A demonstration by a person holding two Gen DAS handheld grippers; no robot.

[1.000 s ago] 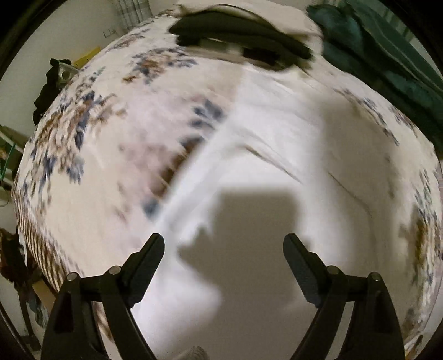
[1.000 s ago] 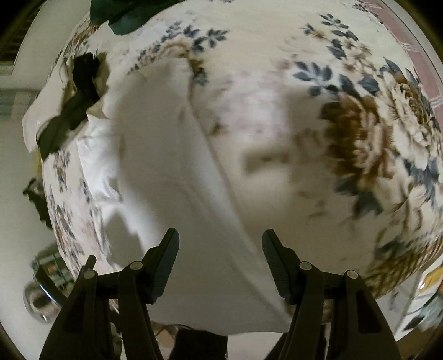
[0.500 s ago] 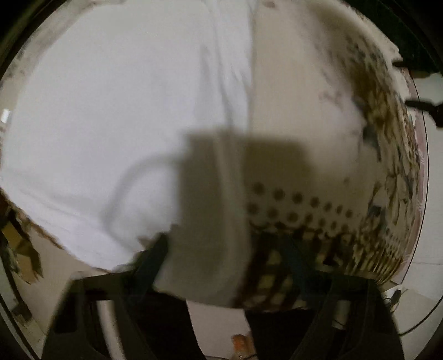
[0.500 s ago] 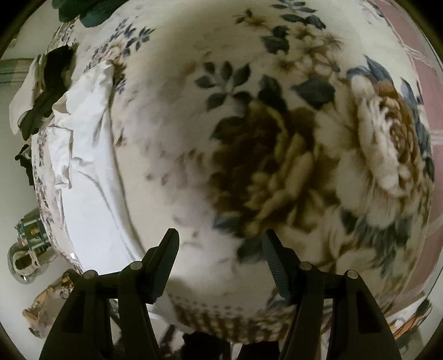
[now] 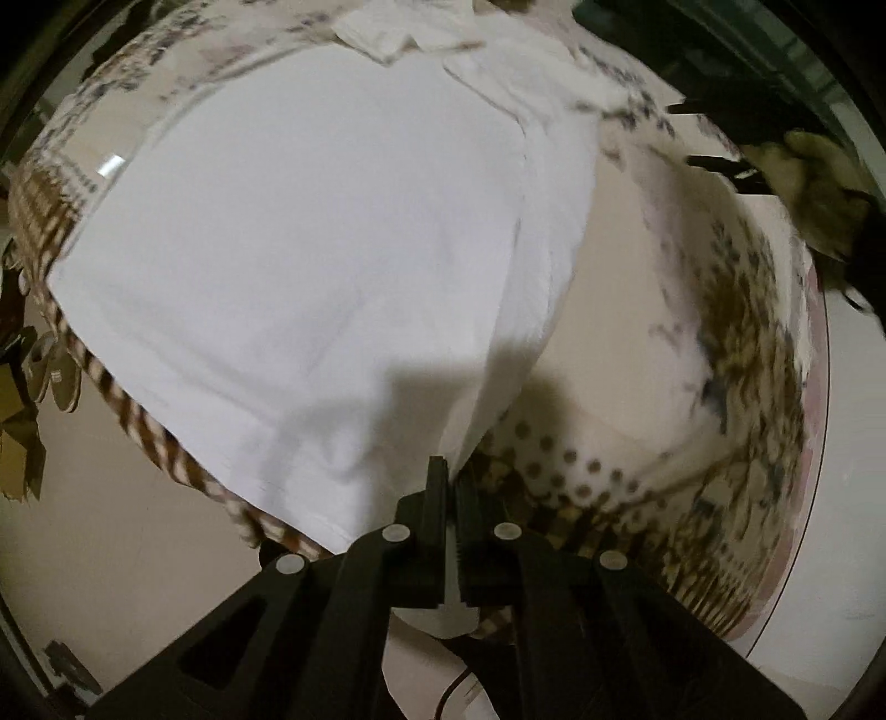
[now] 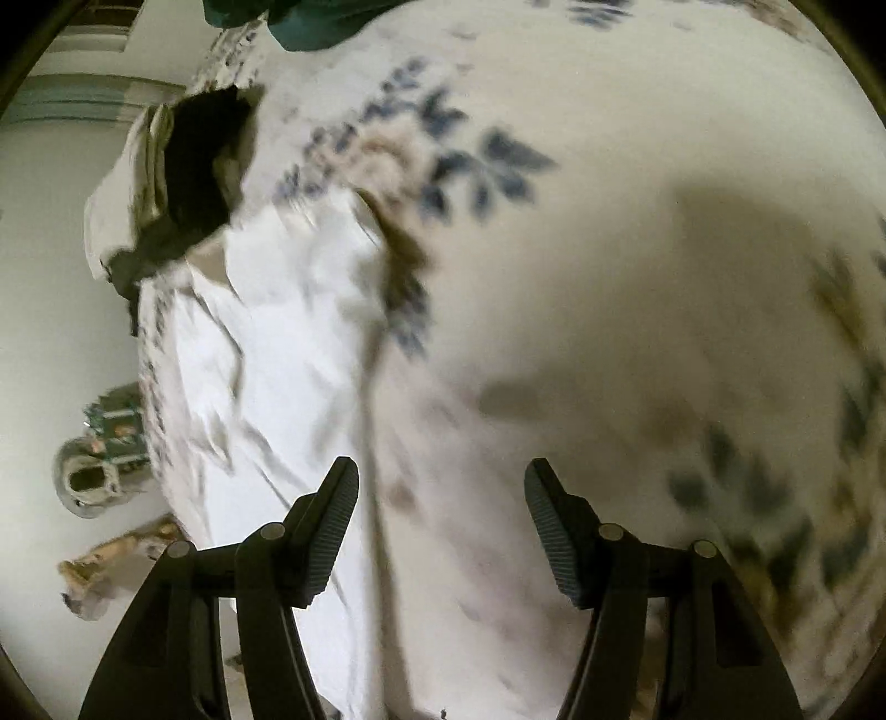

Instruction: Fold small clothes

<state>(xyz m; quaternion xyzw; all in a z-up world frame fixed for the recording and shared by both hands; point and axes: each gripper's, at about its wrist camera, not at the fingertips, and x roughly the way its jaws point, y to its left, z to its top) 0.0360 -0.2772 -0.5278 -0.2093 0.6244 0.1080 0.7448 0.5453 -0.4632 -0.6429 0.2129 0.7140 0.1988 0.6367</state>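
White cotton-like cloth is pinched in the left gripper (image 5: 449,487), jaws pressed together on the near corner/hem of a white shirt (image 5: 310,266). Bite looks thin, right at the fabric edge, so it could slip out w/ any sharp tug; a pull along the bed would also drag the rest of the shirt and undo its flat lay rather than fold it. Judging from the pinch at the edge, a fold-over lift seems the step in hand.

Right gripper (image 6: 440,520) has its jaws wide apart, nothing between them, hovering over the bedspread (image 6: 637,310) beside the shirt's long edge, the shirt (image 6: 277,354) lying off to its left. If only one corner gets lifted, the fold will likely come out skewed; the right side prob. needs to take the matching corner. Risk too of grabbing the bedspread along w/ the shirt, since both are soft and pale.

Shirt: thin, limp, matte, mostly smooth and spread flat near the bed's near edge in the left view, creased and rumpled toward its far end in the right view. A seam or folded strip runs down one side.

Bedspread: cream, printed w/ blue and brown flowers, dotted band and striped trim at the bed edge (image 5: 138,426). Both views are motion-blurred.

Farther out: a dark garment (image 6: 194,166) and a green cloth (image 6: 310,22) near the bed's far edge. Slippers (image 5: 52,371) on the floor beyond the left bed edge.
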